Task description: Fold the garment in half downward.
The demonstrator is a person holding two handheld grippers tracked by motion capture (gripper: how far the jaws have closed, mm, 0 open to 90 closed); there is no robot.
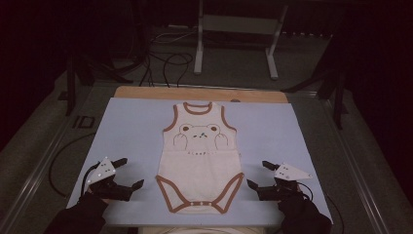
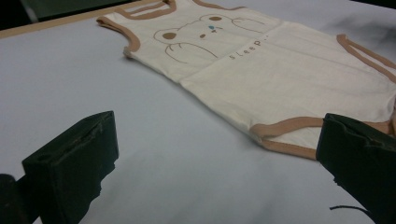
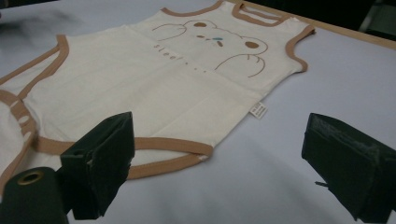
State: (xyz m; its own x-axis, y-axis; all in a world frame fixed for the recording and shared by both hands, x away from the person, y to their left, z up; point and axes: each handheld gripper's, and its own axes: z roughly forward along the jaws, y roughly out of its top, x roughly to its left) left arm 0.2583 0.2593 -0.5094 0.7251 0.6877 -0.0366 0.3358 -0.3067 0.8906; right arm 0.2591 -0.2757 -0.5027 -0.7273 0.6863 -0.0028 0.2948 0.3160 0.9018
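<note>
Bodysuit (image 1: 199, 158) lies flat and face up in the middle of the bench (image 1: 126, 126), on the pale blue mat: neck opening at the far end, snap crotch at the near edge, bear print showing. No fold in it yet, no corner lifted.

Left tongs (image 1: 130, 171) sit just off the near-left leg opening, jaws wide, nothing between them. In the left gripper view the brown leg trim (image 2: 289, 126) lies just ahead of one jaw, not touching. Right tongs (image 1: 259, 173) mirror that by the near-right leg opening, jaws wide and empty too; the side-seam label (image 3: 258, 110) lies flat on the mat between them and the armhole.

Judgement: looks like a fold job at the very start. Garment laid out and smoothed, grasp not yet made. Everything is left: pinch the bottom corners, fold, tidy.
</note>
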